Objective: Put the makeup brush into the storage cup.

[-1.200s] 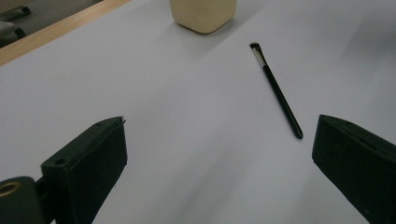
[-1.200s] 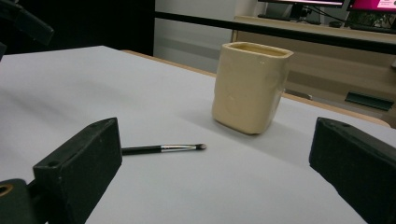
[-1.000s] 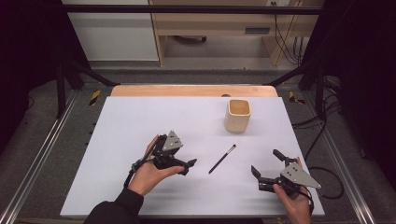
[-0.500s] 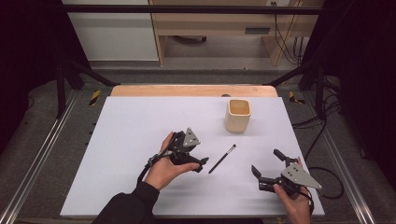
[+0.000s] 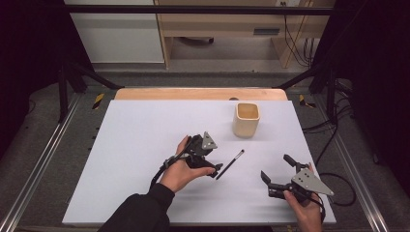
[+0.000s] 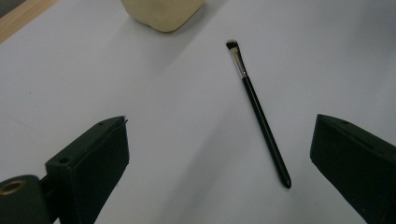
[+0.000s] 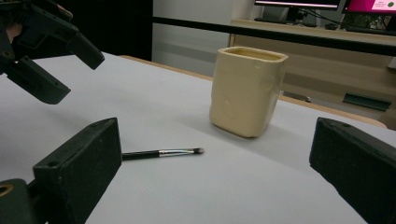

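A thin black brush [image 5: 231,164] with a metal ferrule lies flat on the white table [image 5: 145,140], bristles pointing toward a cream cup [image 5: 246,119]. My left gripper [image 5: 215,169] hovers open just left of the brush's handle end. In the left gripper view the brush [image 6: 261,121] lies between the spread jaws, nearer the right one, and the left gripper [image 6: 219,154] touches nothing. My right gripper [image 5: 276,167] is open near the front right of the table, apart from the brush. In the right gripper view, past the right gripper [image 7: 215,172], I see the brush [image 7: 163,152] and cup [image 7: 245,91].
The cup [image 6: 163,11] stands upright behind the brush at the back right. A wooden strip [image 5: 198,93] edges the table's far side. The left gripper [image 7: 77,79] appears at the top left of the right gripper view. Cables [image 5: 333,179] trail off the right edge.
My left gripper has moved right across the table to the brush's handle end. The right gripper, brush and cup have stayed put.
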